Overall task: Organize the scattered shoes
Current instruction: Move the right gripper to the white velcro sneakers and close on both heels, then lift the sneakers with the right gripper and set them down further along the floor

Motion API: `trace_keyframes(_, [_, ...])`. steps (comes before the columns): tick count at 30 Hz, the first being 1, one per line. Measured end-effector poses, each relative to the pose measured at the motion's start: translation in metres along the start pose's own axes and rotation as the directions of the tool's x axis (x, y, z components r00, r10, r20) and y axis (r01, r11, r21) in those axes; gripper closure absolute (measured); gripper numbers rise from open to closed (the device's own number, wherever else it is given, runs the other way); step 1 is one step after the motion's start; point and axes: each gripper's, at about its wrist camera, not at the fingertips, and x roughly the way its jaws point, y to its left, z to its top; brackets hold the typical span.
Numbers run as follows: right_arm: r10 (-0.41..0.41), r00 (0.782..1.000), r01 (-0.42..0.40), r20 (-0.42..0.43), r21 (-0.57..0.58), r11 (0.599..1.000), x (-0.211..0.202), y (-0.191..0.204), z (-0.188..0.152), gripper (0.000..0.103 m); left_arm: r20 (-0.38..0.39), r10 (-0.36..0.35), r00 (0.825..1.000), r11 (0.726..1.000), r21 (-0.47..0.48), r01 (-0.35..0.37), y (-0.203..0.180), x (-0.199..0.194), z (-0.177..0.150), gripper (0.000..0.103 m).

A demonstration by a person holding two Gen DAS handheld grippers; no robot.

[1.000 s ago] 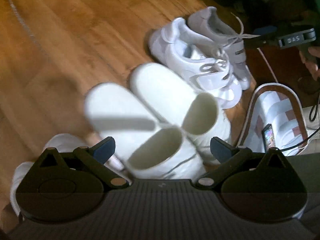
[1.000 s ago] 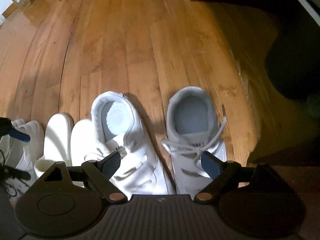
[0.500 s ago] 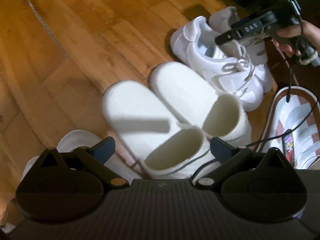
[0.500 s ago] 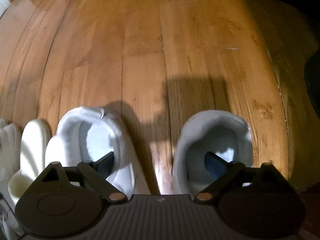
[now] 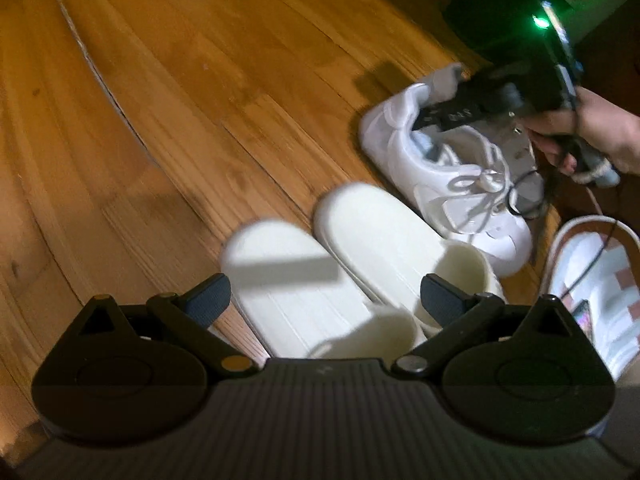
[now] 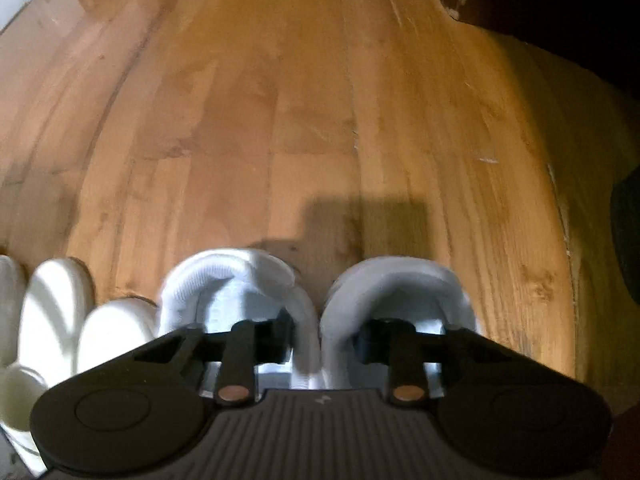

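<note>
Sneakers [image 6: 320, 312] half hidden behind right gripper [image 6: 324, 340] fingers [image 6: 280, 336].

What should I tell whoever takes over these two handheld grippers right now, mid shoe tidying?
Right gripper: jaws just closed, one finger inside each of the two white lace-up sneakers, pinching their inner collars together.
Left gripper: open, holding nothing, above the pair of cream slip-on slippers.
Done: slippers sit side by side on the wooden plank floor, sneakers next to them.
Left: move the sneakers as a pair and line them up.
</note>
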Motion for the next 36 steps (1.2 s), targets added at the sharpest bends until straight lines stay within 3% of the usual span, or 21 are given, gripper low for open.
trace_keyframes(4, [0.015, 1.0, -0.016, -0.002, -0.04, 0.999, 0.005, 0.005, 0.0, 0.071, 0.005, -0.008, 1.0, 1.0, -0.017, 0.008, 0.0, 0.001, 0.002, 0.0])
trace_keyframes(8, [-0.018, 1.0, 0.018, -0.003, -0.062, 0.998, 0.013, 0.013, -0.001, 0.063, 0.051, -0.021, 0.998, 1.0, -0.004, 0.021, -0.01, -0.003, 0.008, 0.0])
trace_keyframes(10, [-0.033, 0.999, 0.032, -0.007, -0.067, 0.997, 0.015, 0.015, -0.001, 0.063, 0.071, -0.071, 0.995, 0.997, 0.023, 0.069, -0.018, -0.006, 0.011, 0.0])
trace_keyframes(14, [-0.013, 1.0, 0.013, -0.019, -0.016, 1.0, 0.011, 0.009, -0.003, 0.075, 0.09, -0.167, 0.982, 0.984, 0.074, 0.161, -0.028, -0.002, 0.017, 0.0])
trace_keyframes(22, [0.05, 0.996, -0.057, 0.073, 0.096, 0.994, -0.013, -0.011, -0.014, 0.078, 0.068, -0.023, 0.997, 0.992, 0.126, 0.014, -0.042, 0.04, 0.027, 0.0])
trace_keyframes(29, [0.065, 0.968, -0.109, 0.244, 0.171, 0.979, -0.053, -0.036, -0.018, 0.078, 0.109, 0.0, 0.994, 0.988, 0.154, -0.017, -0.053, 0.045, 0.029, 0.002])
trace_keyframes(36, [0.04, 0.939, -0.092, 0.342, 0.139, 0.986, -0.078, -0.02, -0.004, 0.078, 0.164, 0.044, 0.986, 0.99, 0.129, -0.065, -0.049, 0.026, 0.035, 0.001])
